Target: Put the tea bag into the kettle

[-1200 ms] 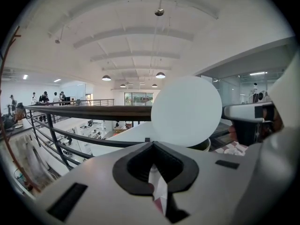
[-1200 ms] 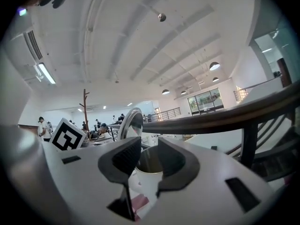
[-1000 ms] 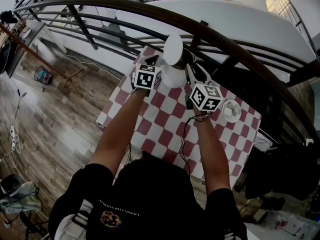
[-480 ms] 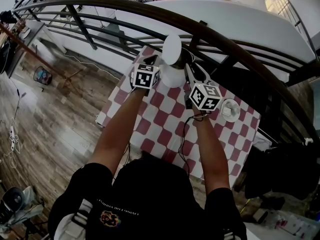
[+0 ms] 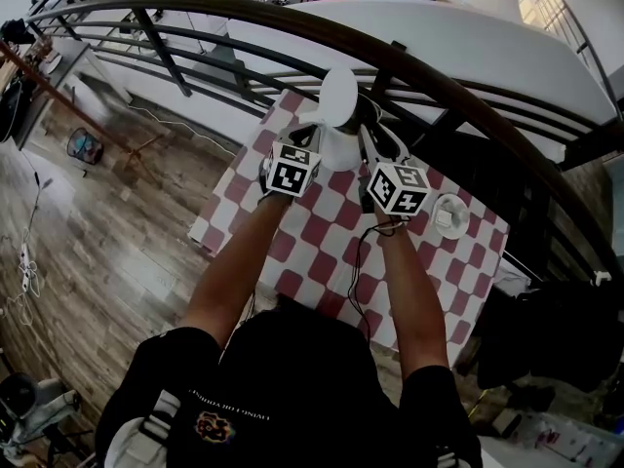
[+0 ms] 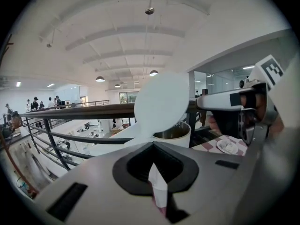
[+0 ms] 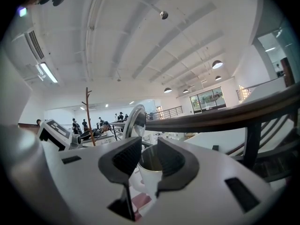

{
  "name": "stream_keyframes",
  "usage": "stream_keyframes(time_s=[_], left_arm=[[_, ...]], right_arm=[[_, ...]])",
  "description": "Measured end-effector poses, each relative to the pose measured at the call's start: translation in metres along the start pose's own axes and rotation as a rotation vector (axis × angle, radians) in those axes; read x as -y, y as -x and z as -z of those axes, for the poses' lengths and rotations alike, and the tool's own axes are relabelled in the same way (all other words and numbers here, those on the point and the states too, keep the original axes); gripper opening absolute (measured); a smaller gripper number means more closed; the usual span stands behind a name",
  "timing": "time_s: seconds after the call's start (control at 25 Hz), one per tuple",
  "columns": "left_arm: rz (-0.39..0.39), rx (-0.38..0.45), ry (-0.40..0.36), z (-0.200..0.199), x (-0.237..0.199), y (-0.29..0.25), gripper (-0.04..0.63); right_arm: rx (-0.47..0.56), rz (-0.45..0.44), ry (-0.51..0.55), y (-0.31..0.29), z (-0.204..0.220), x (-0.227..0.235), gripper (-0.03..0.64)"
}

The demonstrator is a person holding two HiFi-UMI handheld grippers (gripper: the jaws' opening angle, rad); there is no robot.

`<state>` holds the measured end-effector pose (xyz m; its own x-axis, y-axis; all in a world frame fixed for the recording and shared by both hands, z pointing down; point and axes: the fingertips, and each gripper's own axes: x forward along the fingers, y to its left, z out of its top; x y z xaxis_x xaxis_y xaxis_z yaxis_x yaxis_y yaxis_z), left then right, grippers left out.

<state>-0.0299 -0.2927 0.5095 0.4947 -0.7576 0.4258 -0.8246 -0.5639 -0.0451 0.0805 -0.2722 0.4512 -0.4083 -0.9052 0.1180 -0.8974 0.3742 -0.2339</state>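
**A:** What lies around the work in the head view?

**B:** A table under a red-and-white checked cloth [image 5: 322,252] stands against a dark curved railing [image 5: 468,105], with wooden floor [image 5: 97,242] to the left. The white kettle [image 5: 336,149] sits at the table's far edge with its lid [image 5: 338,96] tipped up. A saucer [image 5: 453,230] lies to the right, well apart from the kettle. What is on it is too small to tell. The left gripper [image 5: 304,146] and right gripper [image 5: 378,146] flank the kettle, and their marker cubes cover most of the jaws.

**A:** Any writing?

**B:** There is print on the person's dark shirt [image 5: 292,388], but it is too small to read. The cubes carry only black square patterns.

**A:** And the left gripper view?

**B:** The jaws are clenched on the tea bag [image 6: 158,191], a white paper fold pinched between the pads. Its lower end is lost in the dark at the jaws' base. The bag is held short of the kettle, whose open mouth is straight ahead. The raised lid stands over the mouth and hides part of the railing. The right gripper shows at the right, with the saucer below it.

**A:** The right gripper view?

**B:** Its jaws have just been closing, and they grasp a white part of the kettle that fills the gap between them. Which part it is cannot be made out. The lid shows edge-on beyond the left jaw. Distant people behind it are too small to describe.
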Motion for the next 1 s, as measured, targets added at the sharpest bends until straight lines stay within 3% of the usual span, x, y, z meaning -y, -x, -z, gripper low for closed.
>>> stream_keyframes(time_s=[0.56, 1.0], left_arm=[[0.071, 0.003, -0.035, -0.009, 0.04, -0.004, -0.002], [0.211, 0.014, -0.104, -0.025, 0.127, -0.025, -0.002]], right_arm=[[0.008, 0.045, 0.002, 0.026, -0.003, 0.015, 0.112], [0.037, 0.199, -0.02, 0.097, -0.003, 0.075, 0.112]])
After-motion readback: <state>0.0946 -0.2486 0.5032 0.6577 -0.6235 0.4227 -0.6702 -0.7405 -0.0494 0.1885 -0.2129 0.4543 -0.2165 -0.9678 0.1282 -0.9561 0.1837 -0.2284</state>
